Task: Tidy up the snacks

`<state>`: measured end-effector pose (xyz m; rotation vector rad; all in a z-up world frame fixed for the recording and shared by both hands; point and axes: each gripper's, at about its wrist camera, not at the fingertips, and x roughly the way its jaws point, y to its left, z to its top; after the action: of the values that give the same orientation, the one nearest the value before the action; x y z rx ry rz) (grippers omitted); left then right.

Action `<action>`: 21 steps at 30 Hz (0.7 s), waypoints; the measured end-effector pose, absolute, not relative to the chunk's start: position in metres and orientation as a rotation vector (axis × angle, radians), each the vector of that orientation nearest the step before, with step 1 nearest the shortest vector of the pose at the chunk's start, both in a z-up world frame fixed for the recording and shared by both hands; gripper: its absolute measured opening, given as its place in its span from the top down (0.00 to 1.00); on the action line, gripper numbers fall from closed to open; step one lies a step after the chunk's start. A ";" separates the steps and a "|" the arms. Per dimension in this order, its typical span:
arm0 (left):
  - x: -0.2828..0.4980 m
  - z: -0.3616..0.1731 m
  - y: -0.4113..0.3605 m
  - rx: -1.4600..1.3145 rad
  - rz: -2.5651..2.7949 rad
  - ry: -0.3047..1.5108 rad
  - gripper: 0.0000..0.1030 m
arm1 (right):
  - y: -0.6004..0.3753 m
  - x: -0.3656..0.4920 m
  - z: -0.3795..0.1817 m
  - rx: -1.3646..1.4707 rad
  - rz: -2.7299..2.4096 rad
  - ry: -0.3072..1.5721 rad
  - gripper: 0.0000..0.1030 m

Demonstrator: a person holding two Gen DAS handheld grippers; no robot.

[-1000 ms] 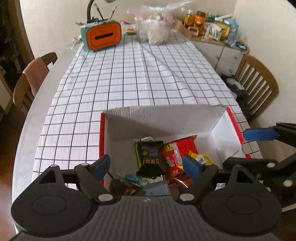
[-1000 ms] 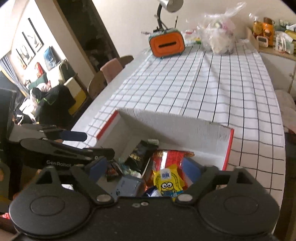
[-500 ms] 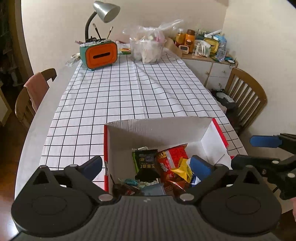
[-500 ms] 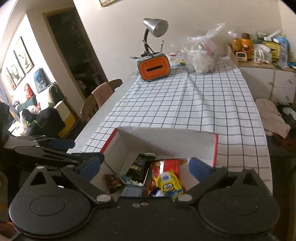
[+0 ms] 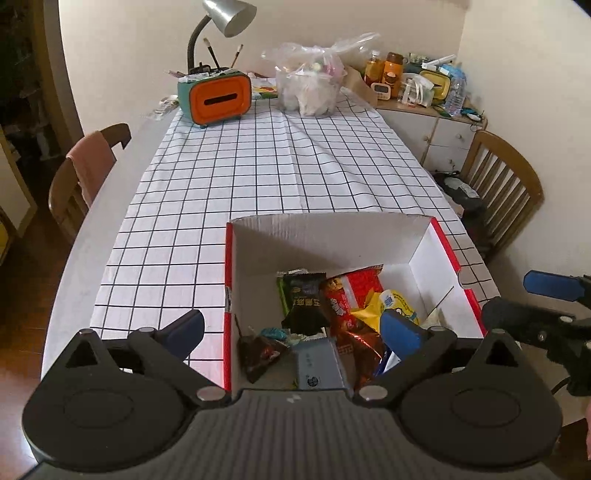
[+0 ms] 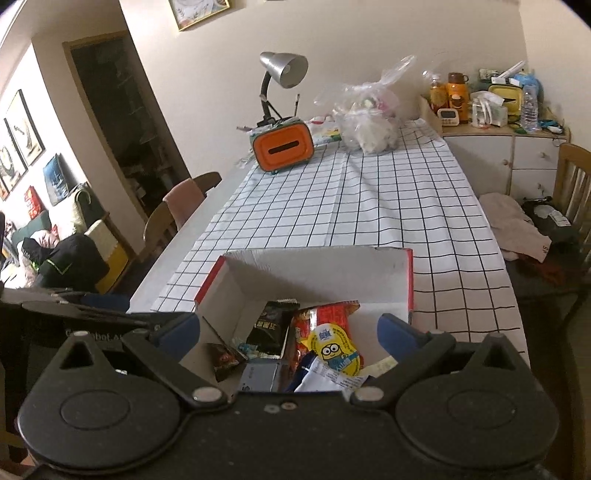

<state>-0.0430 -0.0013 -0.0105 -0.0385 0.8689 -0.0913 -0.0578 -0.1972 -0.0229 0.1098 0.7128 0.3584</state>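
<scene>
Left hand-held gripper (image 5: 291, 328) above near edge of box (image 5: 439, 240), jaws spread wide after just opening, nothing gripped, one blue pad over checked cloth (image 5: 258, 166), other over snacks; right hand-held gripper (image 6: 288, 330) likewise wide after just opening, empty, hovering over box near side; red-and-white cardboard box open on counter (image 5: 92, 236), near end; inside: dark green-black packet (image 5: 303, 302), red packet (image 5: 351, 291), yellow minion snack (image 6: 334, 354), small dark wrapper (image 5: 260, 356), grey-blue pack (image 5: 317, 365), all loose in a heap; orange tissue holder (image 5: 218, 98), desk lamp (image 5: 225, 18), clear plastic bag (image 5: 310, 85) at far end, well apart from box; wooden chairs either side
</scene>
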 end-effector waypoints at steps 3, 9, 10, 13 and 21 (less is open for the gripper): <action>-0.045 -0.010 -0.002 -0.036 -0.083 0.870 0.01 | -0.196 -0.059 -0.022 0.112 0.353 0.713 0.00; -0.047 -0.011 -0.002 -0.037 -0.076 0.875 0.01 | -0.193 -0.058 -0.024 0.119 0.344 0.724 0.00; -0.046 -0.011 -0.002 -0.036 -0.076 0.875 0.01 | -0.193 -0.058 -0.025 0.123 0.342 0.726 0.00; -0.046 -0.011 -0.002 -0.035 -0.076 0.875 0.01 | -0.192 -0.058 -0.027 0.133 0.340 0.734 0.00; -0.045 -0.012 -0.001 -0.036 -0.077 0.878 0.01 | -0.188 -0.056 -0.029 0.133 0.327 0.736 0.00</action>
<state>-0.0452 -0.0010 -0.0117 -0.0361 0.8778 -0.0771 -0.0556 -0.1881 -0.0291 0.1330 0.7356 0.3271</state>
